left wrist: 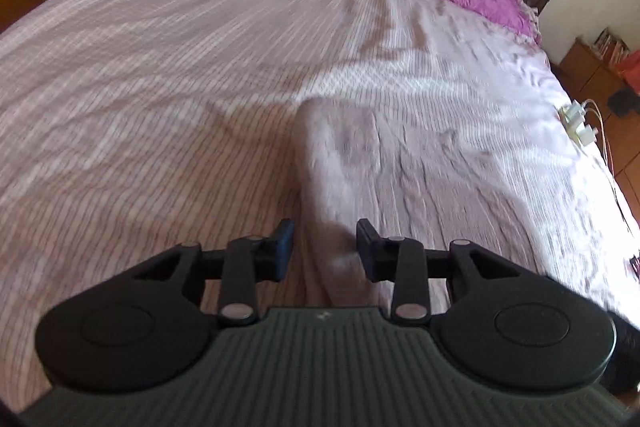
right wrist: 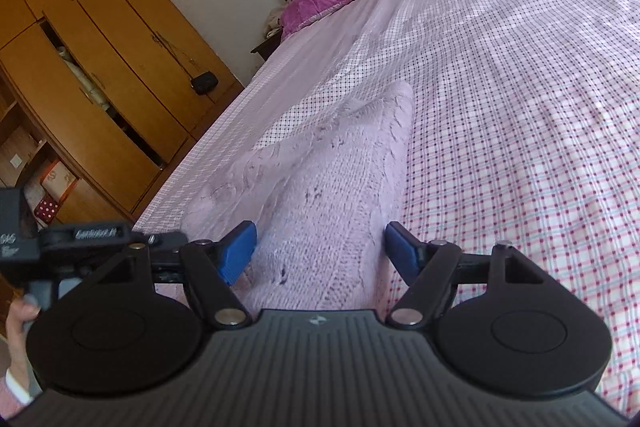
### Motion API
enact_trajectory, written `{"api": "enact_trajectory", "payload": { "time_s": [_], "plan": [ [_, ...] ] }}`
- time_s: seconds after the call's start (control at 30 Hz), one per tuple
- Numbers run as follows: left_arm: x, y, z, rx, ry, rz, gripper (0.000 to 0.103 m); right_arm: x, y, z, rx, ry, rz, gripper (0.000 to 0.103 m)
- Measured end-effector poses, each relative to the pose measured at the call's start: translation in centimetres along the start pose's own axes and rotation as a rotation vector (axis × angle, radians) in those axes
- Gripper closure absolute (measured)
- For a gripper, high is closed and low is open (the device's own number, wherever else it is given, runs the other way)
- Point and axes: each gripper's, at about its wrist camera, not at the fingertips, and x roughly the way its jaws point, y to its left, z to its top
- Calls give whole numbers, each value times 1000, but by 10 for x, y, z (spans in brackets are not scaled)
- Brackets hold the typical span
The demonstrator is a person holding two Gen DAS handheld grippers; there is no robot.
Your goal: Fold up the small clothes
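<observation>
A pale pink knitted garment (right wrist: 340, 163) lies flat on a bed (right wrist: 520, 107) covered in a pink checked sheet, near the bed's edge by a wooden wardrobe (right wrist: 100, 75). The right tool (right wrist: 320, 251) sits over the garment's near end, jaws spread wide, gripping nothing. The left tool (left wrist: 325, 247) also has its jaws spread, with a fold of the garment (left wrist: 340, 163) between them, not pinched. Both seem poised to take hold of the near edge for a fold. Raised lettering on the left tool's body is too blurred to read.
</observation>
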Motion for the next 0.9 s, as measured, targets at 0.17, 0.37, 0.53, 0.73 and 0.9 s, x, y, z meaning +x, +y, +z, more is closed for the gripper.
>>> {"api": "enact_trajectory", "payload": {
  "time_s": [0.17,0.37,0.53,0.73,0.9],
  "plan": [
    [-18,6,-21,-77,47,-96,66,-10,0,-5,5,11,-3,26],
    [-12,0,-36,-33,86,-91,50,-14,3,-12,0,31,-16,26],
    [-4,5,-42,2,107,71,48,-17,10,-17,-24,40,-8,26],
    [-13,0,-42,37,90,89,48,-19,8,-20,-23,55,-3,26],
    [-30,-10,-29,71,38,47,50,-25,4,-8,-3,8,-7,23]
  ]
}}
